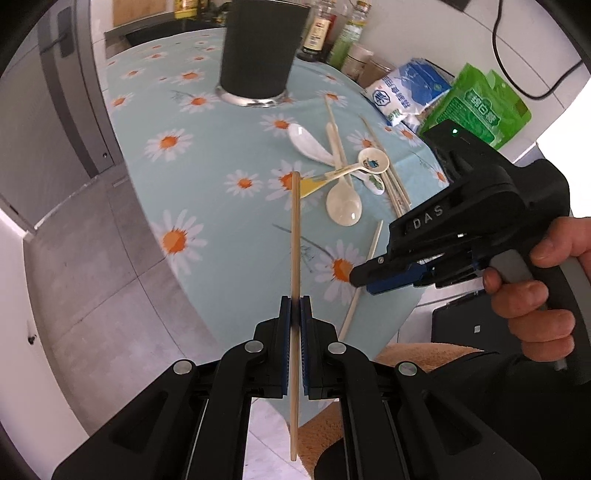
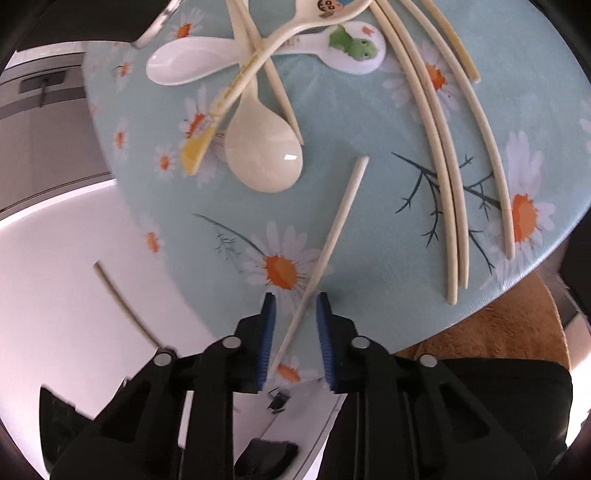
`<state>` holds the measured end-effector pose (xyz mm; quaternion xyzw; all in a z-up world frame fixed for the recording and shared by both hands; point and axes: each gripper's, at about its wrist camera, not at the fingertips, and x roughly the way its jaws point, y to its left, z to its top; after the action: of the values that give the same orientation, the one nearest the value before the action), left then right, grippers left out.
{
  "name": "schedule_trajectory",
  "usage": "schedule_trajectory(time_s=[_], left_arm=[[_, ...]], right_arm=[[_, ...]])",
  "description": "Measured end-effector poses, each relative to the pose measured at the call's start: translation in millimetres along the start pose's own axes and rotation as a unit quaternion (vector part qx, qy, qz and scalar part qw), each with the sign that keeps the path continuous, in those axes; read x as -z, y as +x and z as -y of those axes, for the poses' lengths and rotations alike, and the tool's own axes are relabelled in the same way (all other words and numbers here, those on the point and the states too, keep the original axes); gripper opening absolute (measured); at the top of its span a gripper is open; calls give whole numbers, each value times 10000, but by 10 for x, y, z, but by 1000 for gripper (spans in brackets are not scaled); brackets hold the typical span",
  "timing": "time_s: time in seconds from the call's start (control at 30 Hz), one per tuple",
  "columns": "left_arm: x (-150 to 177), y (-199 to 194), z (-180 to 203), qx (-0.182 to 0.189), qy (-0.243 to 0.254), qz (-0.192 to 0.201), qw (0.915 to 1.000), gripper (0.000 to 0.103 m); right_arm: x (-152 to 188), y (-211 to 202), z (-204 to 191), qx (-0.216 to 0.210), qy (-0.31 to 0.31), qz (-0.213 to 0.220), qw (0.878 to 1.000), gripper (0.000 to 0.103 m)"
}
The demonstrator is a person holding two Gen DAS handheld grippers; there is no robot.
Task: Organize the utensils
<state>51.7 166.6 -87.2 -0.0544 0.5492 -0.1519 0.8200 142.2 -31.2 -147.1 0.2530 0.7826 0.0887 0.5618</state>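
The left gripper (image 1: pixel 295 306) is squeezed tight on a wooden chopstick (image 1: pixel 294 240) that points to 12 o'clock, toward the black cup (image 1: pixel 258 48). The right gripper (image 2: pixel 295 306) is apart, with a pale chopstick (image 2: pixel 332 229) lying between its fingers on the table (image 2: pixel 369 184). Spoons (image 2: pixel 264 147) lie at 12 o'clock.

"DAS" in raised letters on the black body of the right gripper (image 1: pixel 360 277), off to the right of the left tongs. Far beyond and to the right, Chinese characters on a blue-and-white bag (image 1: pixel 402 92) and on a green pouch (image 1: pixel 480 107), too small to make out. Bottle labels (image 1: pixel 317 33) further back, unreadable. Small print along the yellow-tipped spoon handle (image 2: pixel 236 88), ahead and left of the right tongs, blurred beyond reading.
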Motion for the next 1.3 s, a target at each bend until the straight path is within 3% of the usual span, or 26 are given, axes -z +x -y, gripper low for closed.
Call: schedule_trajectory(time_s=[0.17, 0.43, 0.53, 0.6, 0.77, 1.07, 1.3], left_arm=[[113, -24, -125, 128, -169, 113, 9997, 4], [190, -49, -283, 358, -341, 368, 9981, 4], [217, -35, -308, 460, -353, 401, 9975, 4], [229, -15, -321, 503, -358, 395, 9973, 4], [199, 33, -347, 543, -363, 363, 9972, 4], [0, 94, -187, 537, -27, 236, 9983, 4], [-262, 85, 1, 530, 244, 314, 9978, 4]], right_arm=[[1, 14, -220, 710, 78, 249, 9971, 18], [85, 155, -692, 1828, 251, 574, 9812, 21], [112, 172, -775, 2058, 233, 673, 9760, 9], [125, 228, -861, 2157, 219, 681, 9738, 7], [164, 149, -850, 2071, 223, 661, 9758, 6], [211, -104, -346, 1413, 253, 723, 9870, 5], [213, -625, -224, 914, 113, 1314, 9870, 5]])
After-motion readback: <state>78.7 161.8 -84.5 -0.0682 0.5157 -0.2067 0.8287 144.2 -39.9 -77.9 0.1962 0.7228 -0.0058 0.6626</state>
